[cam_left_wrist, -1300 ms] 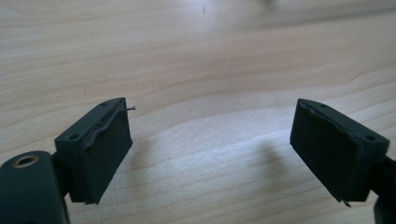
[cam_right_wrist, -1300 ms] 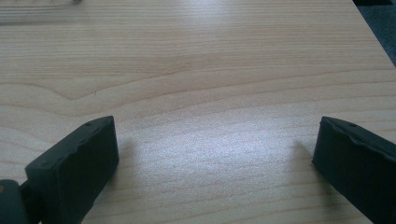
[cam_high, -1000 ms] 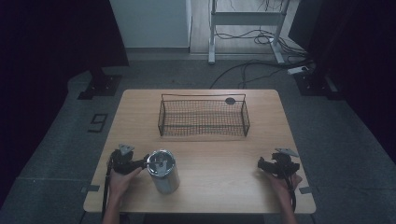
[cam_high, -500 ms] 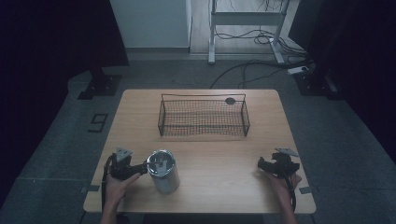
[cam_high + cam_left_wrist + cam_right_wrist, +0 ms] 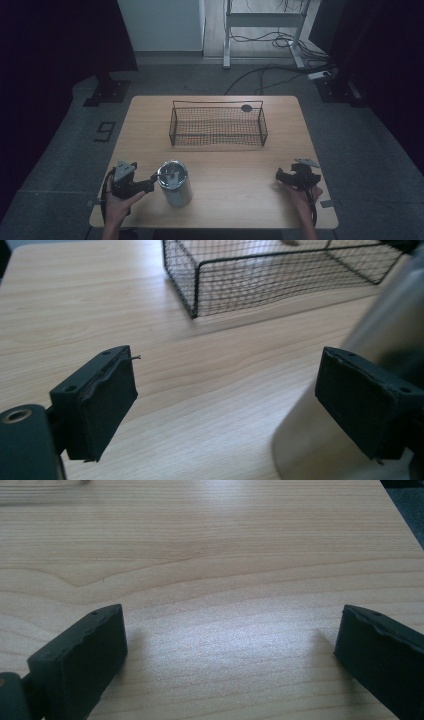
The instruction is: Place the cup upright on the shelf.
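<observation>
Wooden table [image 5: 240, 170], left gripper [image 5: 150, 183] jaws wide beside metal canister [image 5: 175, 183], right gripper [image 5: 281, 175] jaws wide, holding nothing

My work surface is a light wooden table [image 5: 230, 165] with visible grain. Taking its middle as the clock's centre, a black wire basket [image 5: 218, 125] sits toward twelve o'clock, with a small dark round thing [image 5: 246, 107] at its far rim; I cannot tell what that is. A shiny metal canister [image 5: 174, 183] stands upright toward seven o'clock, well apart from the basket.
</observation>
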